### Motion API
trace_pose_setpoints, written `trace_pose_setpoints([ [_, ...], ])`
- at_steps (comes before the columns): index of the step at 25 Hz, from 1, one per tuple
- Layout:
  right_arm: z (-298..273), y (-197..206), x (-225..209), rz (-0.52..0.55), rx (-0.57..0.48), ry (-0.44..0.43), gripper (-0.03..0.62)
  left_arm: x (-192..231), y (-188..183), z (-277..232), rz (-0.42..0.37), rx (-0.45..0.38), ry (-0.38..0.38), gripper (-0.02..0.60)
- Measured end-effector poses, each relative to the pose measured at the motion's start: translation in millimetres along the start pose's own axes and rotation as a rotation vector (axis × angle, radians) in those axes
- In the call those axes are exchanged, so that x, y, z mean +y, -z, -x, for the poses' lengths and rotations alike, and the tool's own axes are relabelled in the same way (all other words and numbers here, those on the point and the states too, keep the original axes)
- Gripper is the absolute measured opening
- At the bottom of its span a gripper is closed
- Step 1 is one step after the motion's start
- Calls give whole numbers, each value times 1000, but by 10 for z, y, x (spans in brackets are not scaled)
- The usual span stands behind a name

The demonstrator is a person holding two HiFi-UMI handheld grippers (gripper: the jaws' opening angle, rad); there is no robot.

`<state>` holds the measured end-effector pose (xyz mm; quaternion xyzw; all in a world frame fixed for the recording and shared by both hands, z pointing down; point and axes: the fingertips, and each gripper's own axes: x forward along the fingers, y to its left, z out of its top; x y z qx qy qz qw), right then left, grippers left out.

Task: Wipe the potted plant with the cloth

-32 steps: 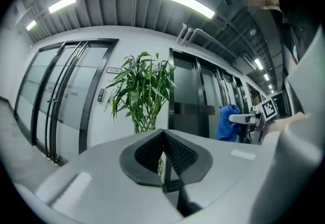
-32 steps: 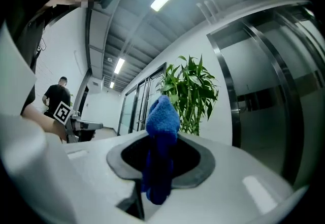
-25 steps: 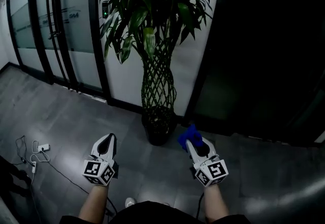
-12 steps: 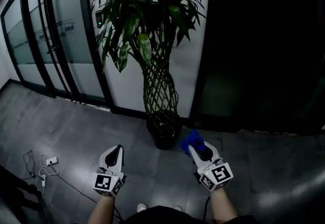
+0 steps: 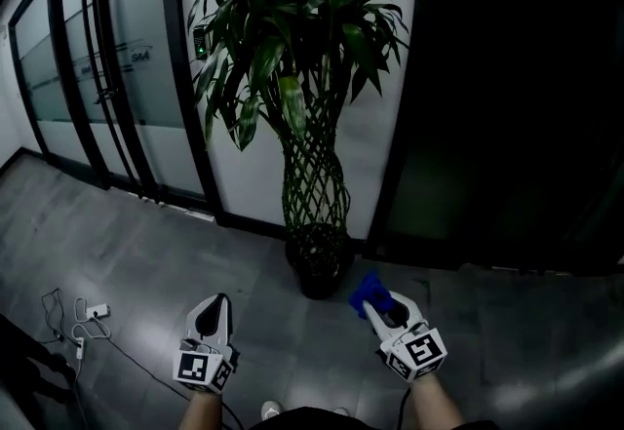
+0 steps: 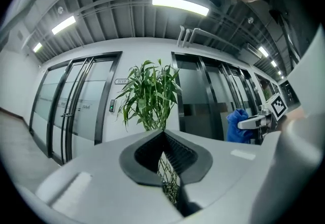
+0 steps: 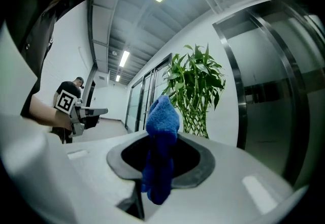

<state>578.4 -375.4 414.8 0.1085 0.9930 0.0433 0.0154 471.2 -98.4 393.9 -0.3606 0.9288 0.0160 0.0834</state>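
Nearest the person, two hand-held grippers hang low over the grey floor [image 5: 146, 243], short of a tall potted plant [image 5: 314, 175] with green strap leaves, lattice-braided stems and a dark round pot [image 5: 318, 267]. The left gripper [image 5: 216, 306], near-left of the pot, has its jaws drawn together to a thin slit with nothing between them. The right gripper [image 5: 380, 309], near-right of the pot, is clenched on a bright blue fluffy cloth [image 7: 161, 131] that bunches above the jaws and droops below them. The cloth touches no leaf or stem, so wiping looks not yet begun; all the foliage seems left to do. Far left of the plant lies a white power strip with cable [image 5: 86, 311]. Behind the plant stands a white wall panel [image 5: 375, 140], with black-framed glass doors [image 5: 117, 58] to its left.
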Motion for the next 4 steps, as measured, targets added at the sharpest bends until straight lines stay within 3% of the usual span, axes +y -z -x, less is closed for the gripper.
trace_pose_setpoints([
  [4,-109,24,35,48,21,-24,107,155,86,63,-12,21,-27,6],
])
